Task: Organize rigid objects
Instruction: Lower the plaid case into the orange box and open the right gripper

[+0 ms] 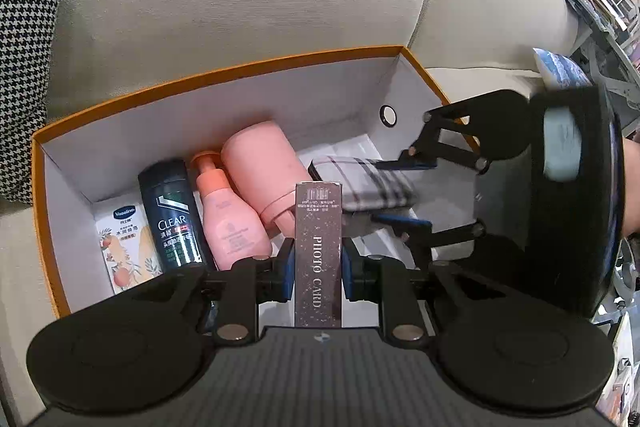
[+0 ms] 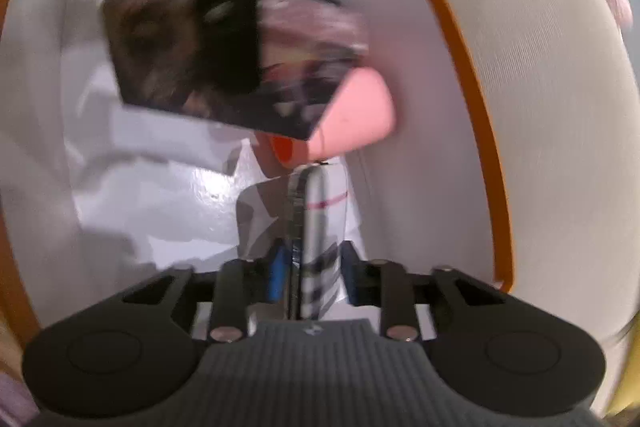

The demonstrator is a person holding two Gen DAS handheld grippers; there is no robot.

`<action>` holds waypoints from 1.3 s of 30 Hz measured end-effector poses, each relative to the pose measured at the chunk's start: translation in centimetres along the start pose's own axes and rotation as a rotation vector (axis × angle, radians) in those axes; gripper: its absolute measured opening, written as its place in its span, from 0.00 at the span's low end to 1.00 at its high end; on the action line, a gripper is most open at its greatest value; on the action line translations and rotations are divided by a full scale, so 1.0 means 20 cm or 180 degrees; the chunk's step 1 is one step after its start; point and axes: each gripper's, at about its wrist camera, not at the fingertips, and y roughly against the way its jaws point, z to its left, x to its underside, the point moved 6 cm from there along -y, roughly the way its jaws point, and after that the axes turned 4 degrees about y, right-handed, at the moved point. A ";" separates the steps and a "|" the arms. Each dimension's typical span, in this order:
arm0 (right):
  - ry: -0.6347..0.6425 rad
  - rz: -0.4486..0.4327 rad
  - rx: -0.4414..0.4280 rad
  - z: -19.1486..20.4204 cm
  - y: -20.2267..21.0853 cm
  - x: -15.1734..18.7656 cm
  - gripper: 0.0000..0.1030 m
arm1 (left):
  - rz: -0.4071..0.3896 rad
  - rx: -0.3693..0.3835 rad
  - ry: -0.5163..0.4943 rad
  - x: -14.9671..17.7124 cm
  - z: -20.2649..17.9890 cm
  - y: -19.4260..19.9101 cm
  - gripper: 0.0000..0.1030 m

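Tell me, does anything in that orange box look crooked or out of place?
Mostly tidy: the Vaseline tube, CLEAR bottle and pink pump bottle lie side by side in the orange-rimmed box. The pink cup lies tipped over at a slant, and the plaid item sits askew between the right gripper fingers.

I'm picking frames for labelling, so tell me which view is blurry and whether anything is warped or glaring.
Left wrist view: sharp, the brown PHOTO CARD box lettering readable, fisheye bending the orange-rimmed white cardboard box. Right wrist view: motion-smeared, the plaid-patterned case and pink rounded bottle soft, glare on the glossy box floor.
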 end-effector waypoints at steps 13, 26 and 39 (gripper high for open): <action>-0.0793 -0.0035 -0.0675 -0.13 0.02 -0.05 0.27 | 0.0028 -0.0064 -0.0036 0.02 0.02 0.00 0.24; -0.1479 0.0428 -0.1083 -0.17 -0.14 -0.01 0.08 | 0.0091 -0.0034 -0.0018 0.06 0.03 -0.07 0.24; -0.1520 0.0392 -0.0536 -0.23 -0.16 0.00 0.07 | 0.0085 -0.0109 0.0033 0.08 0.07 -0.06 0.24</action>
